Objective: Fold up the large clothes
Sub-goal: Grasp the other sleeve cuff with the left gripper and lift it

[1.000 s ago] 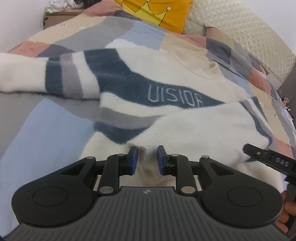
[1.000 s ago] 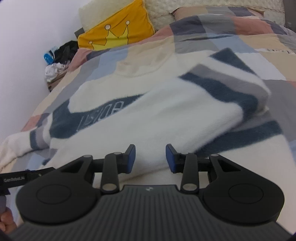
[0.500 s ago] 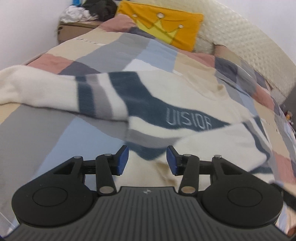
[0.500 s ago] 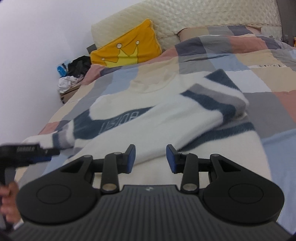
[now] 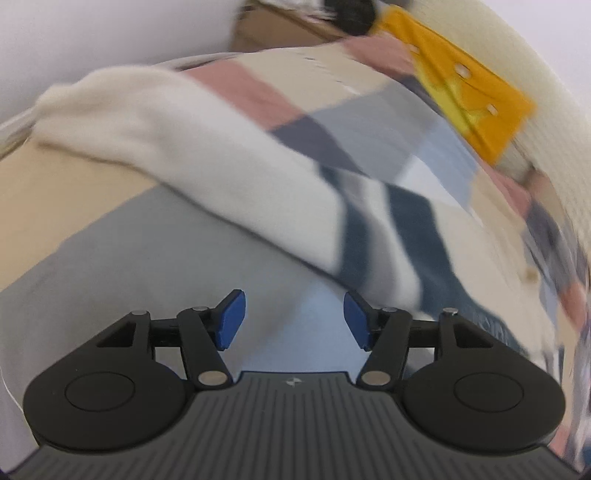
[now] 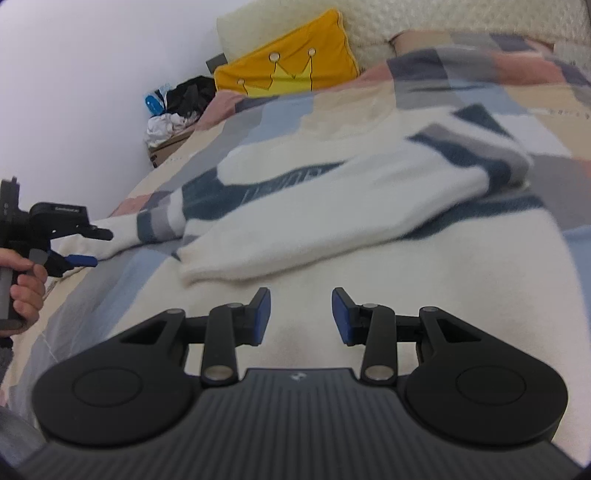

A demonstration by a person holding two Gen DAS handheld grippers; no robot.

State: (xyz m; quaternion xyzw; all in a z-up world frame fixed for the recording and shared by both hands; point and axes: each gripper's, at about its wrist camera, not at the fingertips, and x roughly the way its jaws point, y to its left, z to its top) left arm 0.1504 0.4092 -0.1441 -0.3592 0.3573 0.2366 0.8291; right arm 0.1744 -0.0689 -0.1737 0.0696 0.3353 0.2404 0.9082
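Observation:
A cream sweater with navy and grey stripes lies flat on the bed, one sleeve folded across its chest. Its other sleeve stretches out to the left, cuff near the bed's edge. My left gripper is open and empty, hovering over the quilt just in front of that sleeve. In the right wrist view it shows at the far left, jaws apart beside the cuff. My right gripper is open and empty above the sweater's lower body.
A patchwork quilt covers the bed. A yellow crown pillow leans on the padded headboard. A box with a heap of clothes stands by the wall at the bed's left side.
My left gripper swung left from the sweater's hem to the outstretched sleeve and opened wider. My right gripper drew back slightly and stayed open.

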